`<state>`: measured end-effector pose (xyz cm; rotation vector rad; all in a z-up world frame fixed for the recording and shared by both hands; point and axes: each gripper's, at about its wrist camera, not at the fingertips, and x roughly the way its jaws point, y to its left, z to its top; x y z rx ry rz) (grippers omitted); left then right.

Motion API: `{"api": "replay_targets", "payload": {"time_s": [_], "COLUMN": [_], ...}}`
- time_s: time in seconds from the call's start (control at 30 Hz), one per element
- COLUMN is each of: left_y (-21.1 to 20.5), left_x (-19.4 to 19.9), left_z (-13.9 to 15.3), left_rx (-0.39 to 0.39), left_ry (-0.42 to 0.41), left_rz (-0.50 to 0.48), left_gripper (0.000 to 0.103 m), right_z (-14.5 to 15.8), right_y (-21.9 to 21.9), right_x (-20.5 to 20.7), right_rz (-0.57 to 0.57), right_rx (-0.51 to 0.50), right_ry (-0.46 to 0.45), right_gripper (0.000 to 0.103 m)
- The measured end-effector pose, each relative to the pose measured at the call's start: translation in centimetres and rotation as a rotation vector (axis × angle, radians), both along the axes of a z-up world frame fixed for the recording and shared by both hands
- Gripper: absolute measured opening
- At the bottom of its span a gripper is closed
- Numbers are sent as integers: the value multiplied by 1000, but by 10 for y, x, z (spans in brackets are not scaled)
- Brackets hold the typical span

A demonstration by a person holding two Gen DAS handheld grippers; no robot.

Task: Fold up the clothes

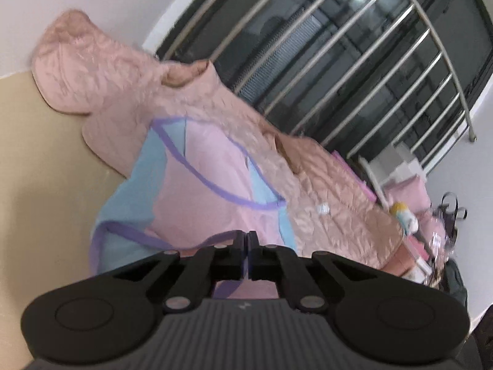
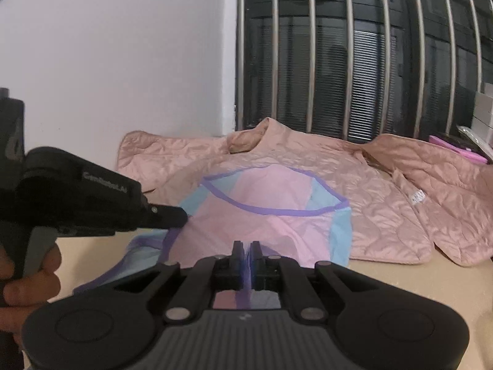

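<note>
A pink shirt (image 2: 265,215) with light blue side panels and purple trim lies on the beige table (image 2: 416,280), its collar toward the window. My right gripper (image 2: 246,245) is shut on the shirt's purple hem, which shows pinched between the pads. In the left wrist view the same pink shirt (image 1: 203,178) fills the middle, and my left gripper (image 1: 248,235) is shut on its purple-edged hem. The left gripper (image 2: 178,215) also shows at the left of the right wrist view, held by a hand (image 2: 30,274), its tip at the shirt's blue sleeve edge.
A quilted peach jacket (image 2: 385,185) lies spread behind and partly under the shirt, reaching the wall. A barred dark window (image 2: 354,61) stands behind the table. Pink items and boxes (image 2: 462,151) sit at the far right. Bare beige table (image 1: 46,185) lies left of the shirt.
</note>
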<state>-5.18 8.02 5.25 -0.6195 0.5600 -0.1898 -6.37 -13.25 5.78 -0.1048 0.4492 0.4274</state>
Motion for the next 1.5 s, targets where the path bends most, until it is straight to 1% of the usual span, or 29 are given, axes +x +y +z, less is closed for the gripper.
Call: {"api": "replay_targets", "payload": {"time_s": [0.03,0.1,0.17,0.2,0.27,0.3,0.33,0.37,0.4,0.43,0.5,0.53,0.6,0.67,0.77,0.83,0.87,0.93,0.97,1.1,1.2,1.27,1.3,1.33,1.37,1.4,1.5], "left_y": [1,4,6,7,10,12,13,15,15,15,16,17,18,18,18,15,12,7,4,-4,-9,-17,-22,-26,-28,-28,-21], "left_x": [-1,-1,4,4,5,6,7,9,10,12,14,14,13,12,10,11,13,16,18,15,14,19,22,24,24,23,17], "left_z": [-1,-3,-8,-9,-10,-9,-8,-8,-9,-9,-11,-13,-13,-13,-12,-11,-10,-10,-9,-6,-7,-10,-12,-13,-14,-13,-9], "left_rx": [3,10,33,36,34,39,50,62,75,89,103,111,112,102,74,77,83,88,88,64,55,80,89,77,65,56,39], "left_ry": [0,5,51,51,45,42,46,51,62,73,91,99,102,95,74,73,75,86,92,80,74,95,104,94,86,78,46], "left_rz": [8,22,13,19,22,32,39,46,55,64,67,68,58,39,-9,-27,-31,-50,-60,-120,-164,-179,-191,-219,-231,-219,-148], "left_gripper": [1,1,1,1,1,1,1,1,1,1,2,2,2,3,13,31,32,32,32,33,39,38,24,1,2,1,1], "right_z": [1,1,0,-1,-4,-6,-8,-10,-13,-15,-20,-23,-32,-39,-47,-48,-49,-48,-46,-27,-10,-5,-4,-5,-6,-7,-5], "right_y": [1,0,-2,-4,-7,-9,-10,-11,-12,-11,-7,-3,9,21,27,25,23,17,13,-6,-26,-33,-34,-34,-33,-33,-29], "right_x": [2,6,4,1,-1,1,10,20,30,39,55,58,60,63,68,69,70,69,64,39,19,9,7,8,8,9,9], "right_rz": [1,17,83,144,236,263,273,281,290,292,295,314,347,355,368,357,343,318,310,226,188,181,180,177,174,171,185], "right_rx": [-2,-12,-57,-100,-182,-208,-214,-218,-222,-200,-141,-114,-128,-194,-193,-158,-137,-91,-75,-38,38,51,50,47,43,39,40], "right_ry": [4,13,-14,-44,-85,-99,-71,-37,-3,40,118,130,120,110,183,200,210,227,222,135,88,72,69,70,71,72,62], "right_gripper": [4,13,54,59,60,59,55,40,30,17,15,15,15,15,15,13,1,1,0,0,0,0,0,0,0,0,0]}}
